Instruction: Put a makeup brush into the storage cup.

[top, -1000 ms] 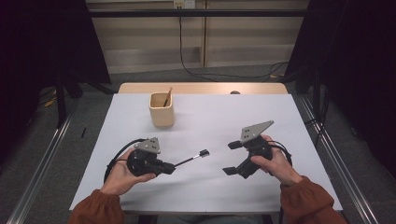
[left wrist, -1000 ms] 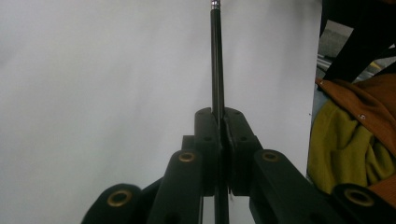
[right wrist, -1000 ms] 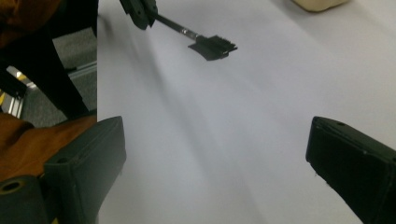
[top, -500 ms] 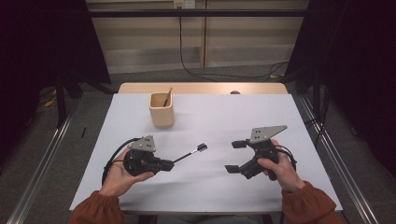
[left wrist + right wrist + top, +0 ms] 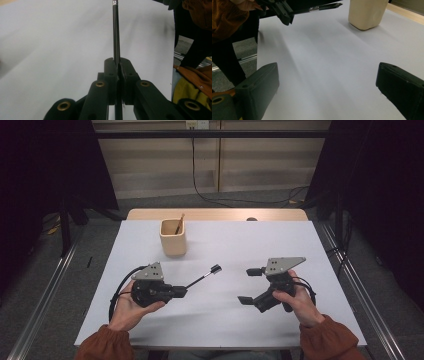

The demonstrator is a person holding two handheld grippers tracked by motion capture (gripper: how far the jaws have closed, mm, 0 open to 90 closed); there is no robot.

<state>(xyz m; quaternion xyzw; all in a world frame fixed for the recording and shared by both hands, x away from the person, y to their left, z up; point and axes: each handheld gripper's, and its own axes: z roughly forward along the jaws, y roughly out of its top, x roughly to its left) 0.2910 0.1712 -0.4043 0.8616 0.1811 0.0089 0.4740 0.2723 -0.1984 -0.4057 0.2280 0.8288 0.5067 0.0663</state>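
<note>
Right tool (image 5: pixel 250 285) shifted, table edge (image 5: pixel 330 250) near

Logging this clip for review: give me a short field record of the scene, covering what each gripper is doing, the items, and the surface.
left gripper: shut on the black brush, handle clamped between the jaws
black brush: slim, head pointing toward the table's middle, off the surface
right gripper: open, nothing between the jaws
beige cup: upright at the far left, a wooden stick leaning inside
table: white top
</note>
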